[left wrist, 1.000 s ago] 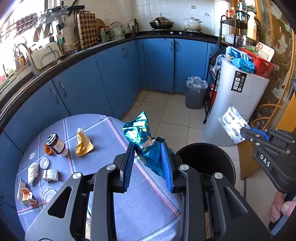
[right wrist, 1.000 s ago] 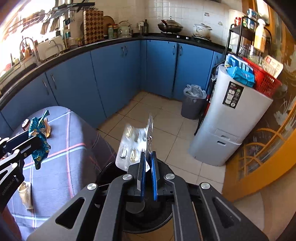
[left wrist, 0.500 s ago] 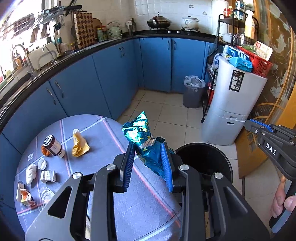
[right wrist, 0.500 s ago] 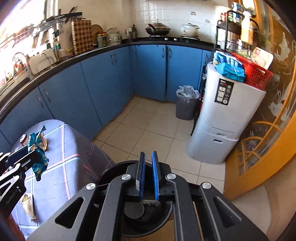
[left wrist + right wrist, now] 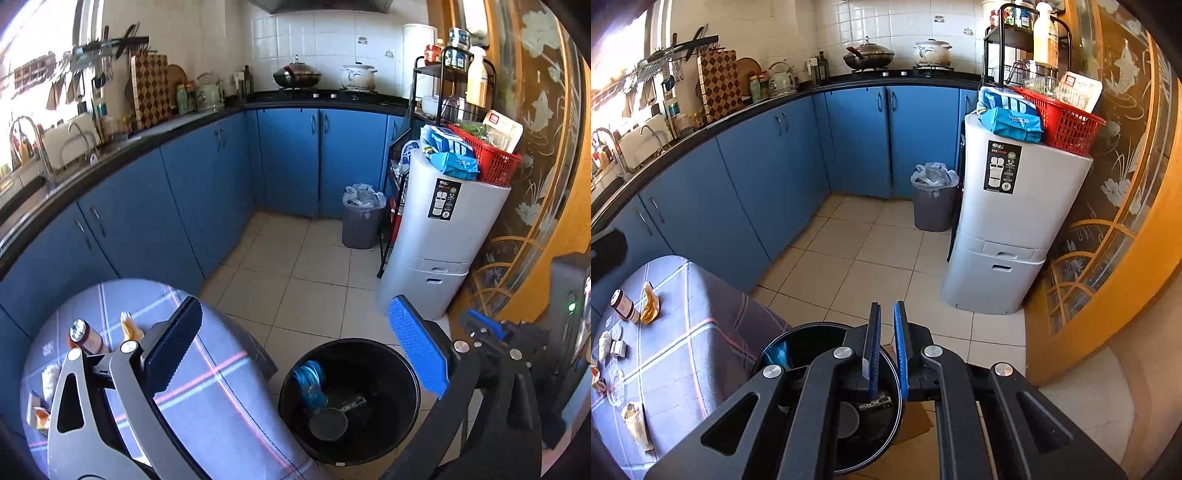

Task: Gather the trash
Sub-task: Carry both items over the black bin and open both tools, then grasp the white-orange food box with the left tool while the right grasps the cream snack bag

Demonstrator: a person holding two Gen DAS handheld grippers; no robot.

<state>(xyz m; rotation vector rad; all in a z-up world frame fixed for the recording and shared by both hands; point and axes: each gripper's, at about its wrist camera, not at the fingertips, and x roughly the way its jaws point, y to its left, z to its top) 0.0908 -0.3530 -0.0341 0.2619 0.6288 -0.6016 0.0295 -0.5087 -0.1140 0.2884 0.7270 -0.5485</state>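
A black trash bin (image 5: 351, 402) stands on the floor beside the round table (image 5: 207, 406). The blue snack bag (image 5: 309, 380) lies inside the bin, and it also shows in the right wrist view (image 5: 777, 352). My left gripper (image 5: 295, 347) is wide open and empty above the bin. My right gripper (image 5: 885, 345) hangs over the bin (image 5: 798, 336) with its jaws nearly together and nothing between them. More trash lies on the table: a yellow wrapper (image 5: 650, 302), a brown jar (image 5: 624, 305), small white scraps (image 5: 613, 343) and a crumpled wrapper (image 5: 635, 424).
A grey lined bin (image 5: 932, 197) stands by the blue cabinets (image 5: 768, 177). A white appliance (image 5: 1008, 229) with a red basket (image 5: 1060, 118) stands to the right. A wooden door frame (image 5: 1108, 314) curves along the right. Tiled floor (image 5: 871, 258) lies between.
My left gripper opened and the blue snack bag fell into the black bin. A second ago my right gripper held a pill blister pack; it has been empty since half a second ago.
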